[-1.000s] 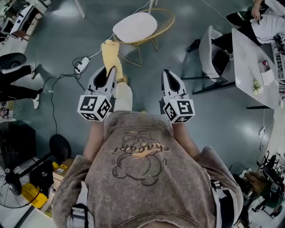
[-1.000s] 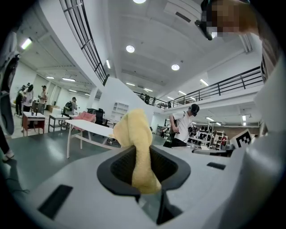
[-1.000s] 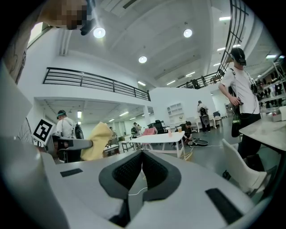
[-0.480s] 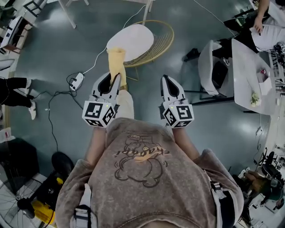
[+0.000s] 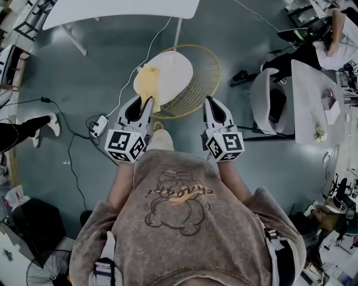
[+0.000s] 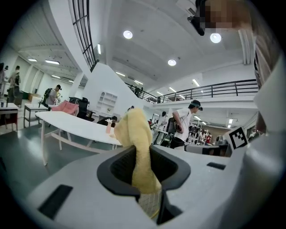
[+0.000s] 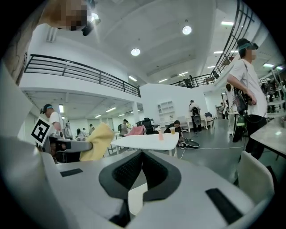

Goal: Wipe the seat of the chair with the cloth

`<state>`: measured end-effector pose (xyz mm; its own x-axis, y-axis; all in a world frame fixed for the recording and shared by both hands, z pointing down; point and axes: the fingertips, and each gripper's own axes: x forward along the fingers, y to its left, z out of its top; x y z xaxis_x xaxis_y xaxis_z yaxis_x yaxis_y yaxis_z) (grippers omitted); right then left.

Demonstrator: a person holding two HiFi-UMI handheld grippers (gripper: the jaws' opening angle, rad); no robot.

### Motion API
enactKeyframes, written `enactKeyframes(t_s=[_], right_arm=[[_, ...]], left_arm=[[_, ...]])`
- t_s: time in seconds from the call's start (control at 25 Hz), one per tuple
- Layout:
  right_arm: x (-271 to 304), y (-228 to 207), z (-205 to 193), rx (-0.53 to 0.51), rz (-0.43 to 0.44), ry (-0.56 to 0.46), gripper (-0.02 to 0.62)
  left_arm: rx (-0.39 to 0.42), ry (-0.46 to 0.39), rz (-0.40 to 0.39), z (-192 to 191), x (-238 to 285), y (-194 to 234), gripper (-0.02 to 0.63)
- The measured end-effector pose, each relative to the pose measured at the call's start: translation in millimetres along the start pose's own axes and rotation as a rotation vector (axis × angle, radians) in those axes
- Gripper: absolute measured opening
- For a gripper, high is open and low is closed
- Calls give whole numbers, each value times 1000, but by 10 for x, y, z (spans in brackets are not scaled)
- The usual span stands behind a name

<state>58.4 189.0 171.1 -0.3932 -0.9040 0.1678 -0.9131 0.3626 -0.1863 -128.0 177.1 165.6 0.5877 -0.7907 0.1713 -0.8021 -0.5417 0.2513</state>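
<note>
The chair has a round white seat (image 5: 170,74) in a gold wire frame (image 5: 206,72) and stands on the grey floor just ahead of both grippers. A yellow cloth (image 5: 149,84) sticks up out of my left gripper (image 5: 146,101), which is shut on it; in the head view the cloth overlaps the seat's left edge. Seen from the left gripper view, the cloth (image 6: 137,138) is pinched between the black pads. My right gripper (image 5: 212,104) is level with the left one, shut and empty (image 7: 142,155). The cloth (image 7: 99,141) also shows at the left of the right gripper view.
A long white table (image 5: 120,9) stands beyond the chair. A power strip (image 5: 96,126) with cables lies on the floor at the left, near a person's shoe (image 5: 51,124). At the right are a white chair (image 5: 265,92), a white desk (image 5: 309,95) and a seated person (image 5: 335,33).
The chair has come closer to both grippers and lies further down the head view. The cloth, earlier over bare floor short of the chair, now overlaps the seat's left edge. Both grippers keep their state.
</note>
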Motion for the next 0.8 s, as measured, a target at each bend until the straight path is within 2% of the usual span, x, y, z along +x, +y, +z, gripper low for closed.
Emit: enactKeyframes(t_s=[0.36, 0.8], right_arm=[[759, -127, 153, 13, -104, 1, 23], [1021, -413, 213, 32, -140, -5, 23]], left_arm=[[26, 47, -111, 311, 693, 555, 92], [15, 80, -152, 266, 1197, 610, 92]])
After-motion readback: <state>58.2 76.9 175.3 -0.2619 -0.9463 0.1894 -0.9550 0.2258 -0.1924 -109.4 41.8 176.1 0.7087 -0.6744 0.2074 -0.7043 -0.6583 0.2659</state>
